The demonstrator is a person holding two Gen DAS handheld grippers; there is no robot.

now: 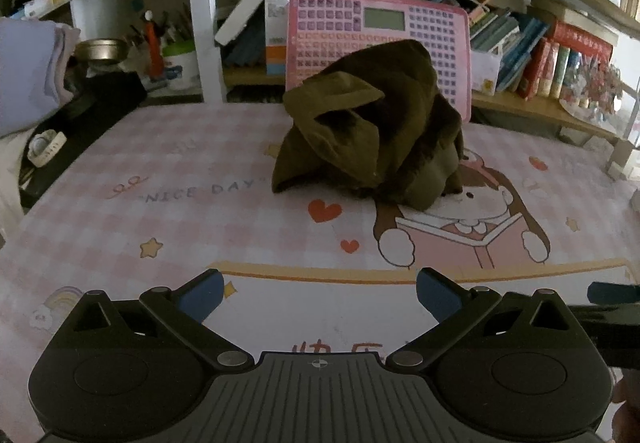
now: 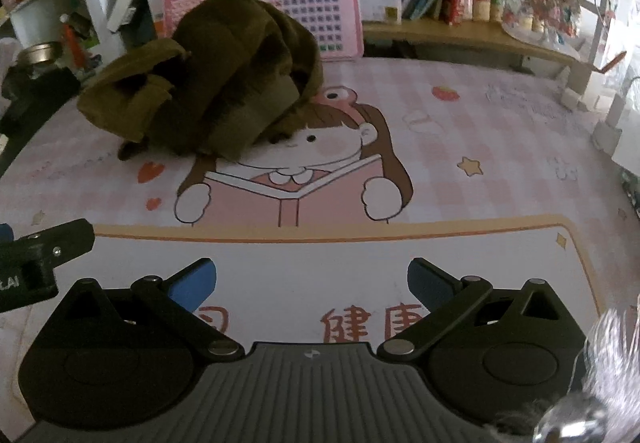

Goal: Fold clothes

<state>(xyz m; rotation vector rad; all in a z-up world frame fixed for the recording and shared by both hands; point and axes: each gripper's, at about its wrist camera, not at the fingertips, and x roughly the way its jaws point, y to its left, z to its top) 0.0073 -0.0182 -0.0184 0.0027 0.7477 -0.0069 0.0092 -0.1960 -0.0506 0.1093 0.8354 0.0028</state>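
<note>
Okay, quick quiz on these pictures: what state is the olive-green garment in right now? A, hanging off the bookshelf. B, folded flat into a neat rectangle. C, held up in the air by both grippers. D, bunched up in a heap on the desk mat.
D: the olive-green garment sits crumpled in a heap on the desk mat, while the left gripper and right gripper are open and short of it.

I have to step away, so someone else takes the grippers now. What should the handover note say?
Left gripper: open, empty, low over the desk mat.
Right gripper: open, empty, beside the left.
Olive-brown garment: crumpled heap at the mat's far side, in front of the pink keypad toy, touched by neither gripper.
Done: nothing folded.
Left: probably spread it flat, then fold.
</note>
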